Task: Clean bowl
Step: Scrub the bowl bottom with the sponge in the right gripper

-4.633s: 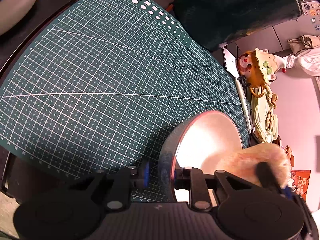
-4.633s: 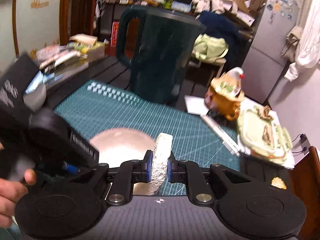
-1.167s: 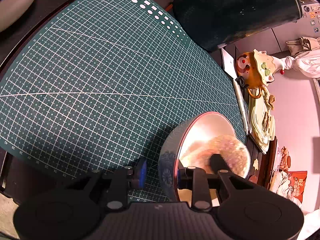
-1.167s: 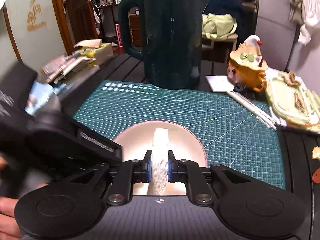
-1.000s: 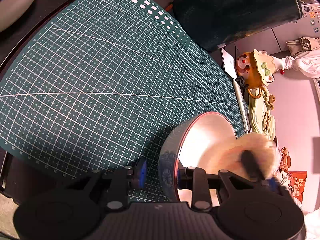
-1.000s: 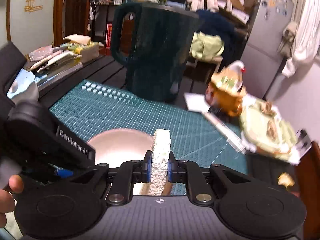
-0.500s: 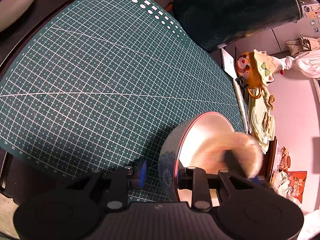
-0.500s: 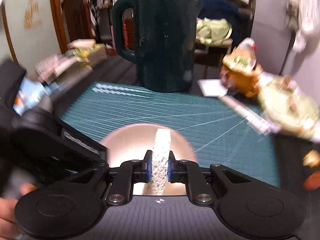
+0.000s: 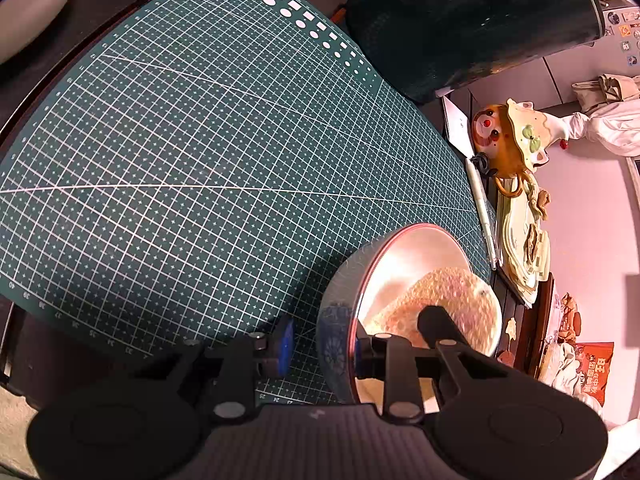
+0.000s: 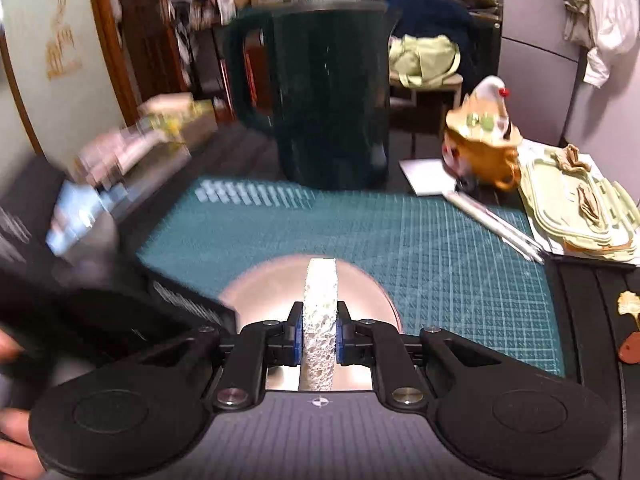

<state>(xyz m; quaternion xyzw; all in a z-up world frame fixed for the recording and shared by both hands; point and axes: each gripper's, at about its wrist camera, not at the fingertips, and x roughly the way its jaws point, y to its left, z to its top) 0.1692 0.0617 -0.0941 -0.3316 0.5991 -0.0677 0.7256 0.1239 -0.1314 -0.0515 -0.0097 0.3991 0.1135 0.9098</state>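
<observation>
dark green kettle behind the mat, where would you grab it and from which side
Judging from the right wrist view, take the dark green kettle by its loop handle, coming from the handle side on the view's left. The body looks too wide for the fingers, while the handle stands clear of it.

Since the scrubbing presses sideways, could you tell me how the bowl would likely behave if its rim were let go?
The bowl is tipped on its side, its rim clamped by the left hand-held gripper, so it would probably rock or roll on its round wall. Its glossy surface looks slippery. The sponge in the right hand-held gripper looks porous and probably yields.
</observation>
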